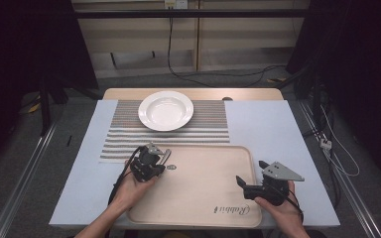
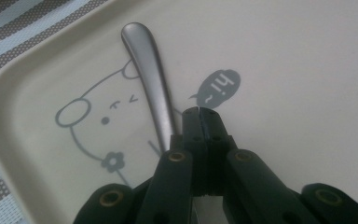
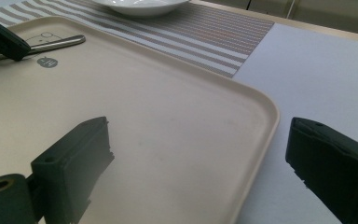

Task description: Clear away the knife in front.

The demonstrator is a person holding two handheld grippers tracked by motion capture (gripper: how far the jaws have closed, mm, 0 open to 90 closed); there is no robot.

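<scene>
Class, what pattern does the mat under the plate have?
Brown and white stripes on the mat, clearest in the high view.

Tray (image 1: 198, 191): pale beige, printed in grey with a line-drawn bear face, a small flower, a "hi~" speech bubble (image 2: 218, 87) and script lettering near one edge. Placemat (image 1: 124, 134): grey-brown and white stripes, dotted weave; plate (image 1: 165, 110) plain white. Tabletop (image 1: 268, 129) covering pale blue-grey over light wood; spoon handle (image 2: 149, 79) dull silver; hand-held gripper (image 2: 203, 122) jaws black with brass-coloured rivets.
</scene>
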